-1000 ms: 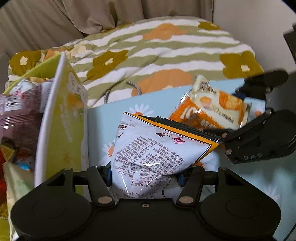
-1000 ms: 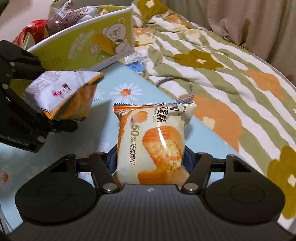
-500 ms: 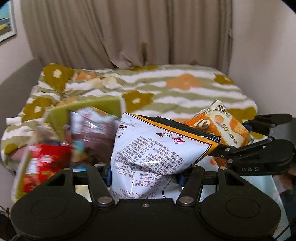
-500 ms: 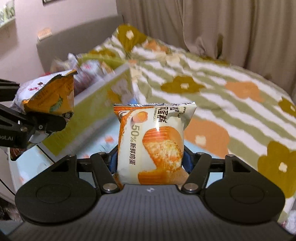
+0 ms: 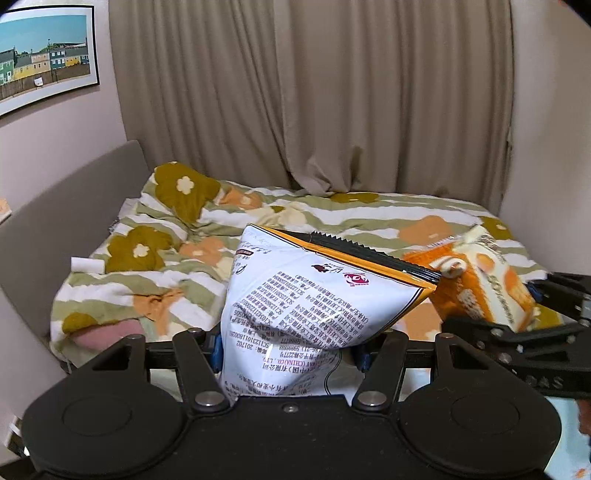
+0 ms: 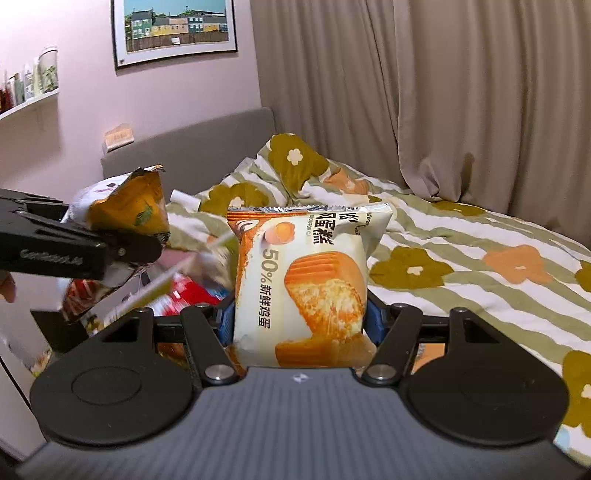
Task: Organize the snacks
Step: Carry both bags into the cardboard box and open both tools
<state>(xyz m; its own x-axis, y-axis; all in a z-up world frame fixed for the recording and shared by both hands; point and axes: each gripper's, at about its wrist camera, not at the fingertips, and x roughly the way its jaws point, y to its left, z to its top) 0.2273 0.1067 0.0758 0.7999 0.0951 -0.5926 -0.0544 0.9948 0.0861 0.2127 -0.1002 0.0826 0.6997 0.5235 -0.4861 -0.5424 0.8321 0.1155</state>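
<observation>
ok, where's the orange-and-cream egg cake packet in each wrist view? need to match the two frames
Left wrist: the orange-and-cream egg cake packet sits at the right edge, tilted, held in the right gripper, just past the white chip bag.
Right wrist: centre of the frame, upright between that gripper's own fingers.
Shared landmark: the framed picture of coloured houses on the pink wall.

Both wrist views face the bed [image 5: 332,221] closely; each catches the other's jaws.

A home bedroom: flowered duvet [image 5: 258,236] on bed, curtains [image 5: 332,96], framed picture [image 6: 173,29].
</observation>
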